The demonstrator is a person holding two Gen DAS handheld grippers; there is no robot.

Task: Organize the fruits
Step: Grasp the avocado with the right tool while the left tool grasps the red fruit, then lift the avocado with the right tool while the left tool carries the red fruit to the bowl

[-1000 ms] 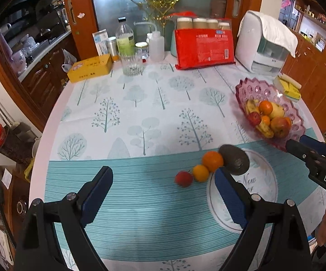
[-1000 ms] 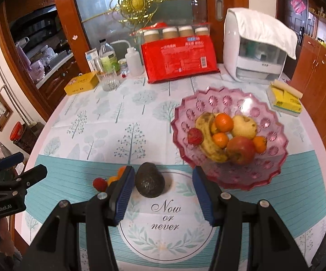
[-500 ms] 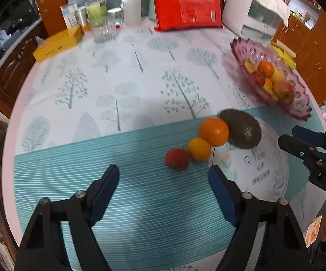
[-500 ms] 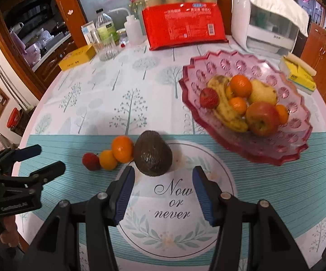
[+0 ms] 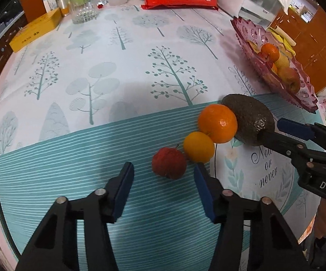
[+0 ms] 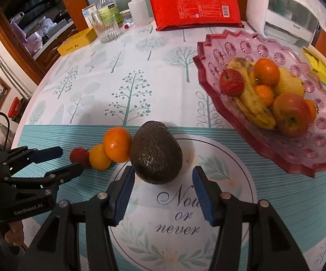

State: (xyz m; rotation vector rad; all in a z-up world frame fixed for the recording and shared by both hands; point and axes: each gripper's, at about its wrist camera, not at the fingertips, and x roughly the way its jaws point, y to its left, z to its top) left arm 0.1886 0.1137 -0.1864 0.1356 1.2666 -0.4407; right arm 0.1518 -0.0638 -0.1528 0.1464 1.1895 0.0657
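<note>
Four fruits lie in a touching row on the tablecloth: a small red fruit (image 5: 169,166) (image 6: 79,155), a small yellow-orange citrus (image 5: 198,146) (image 6: 99,157), a mandarin (image 5: 217,123) (image 6: 117,144) and a dark avocado (image 5: 248,122) (image 6: 156,152). My left gripper (image 5: 163,166) (image 6: 72,160) points down at the red fruit. Its jaws are closing, the fruit sits between the tips, and gaps remain on both sides. My right gripper (image 6: 163,171) (image 5: 274,129) straddles the avocado's near end, open, with a gap at its right pad. The pink glass bowl (image 6: 282,153) (image 5: 246,33) holds banana, apples and oranges.
At the table's far side stand a red packet (image 6: 194,4), a glass tumbler (image 6: 106,30), a yellow box (image 6: 77,41), bottles and a white appliance (image 6: 284,6). A yellow pack (image 6: 321,67) lies beyond the bowl. A hand (image 6: 13,234) holds the left gripper at the table's rounded near edge.
Both grippers have come down close over the fruit row. The left jaws have narrowed around the red fruit. The right jaws keep the same width, now at the avocado.
</note>
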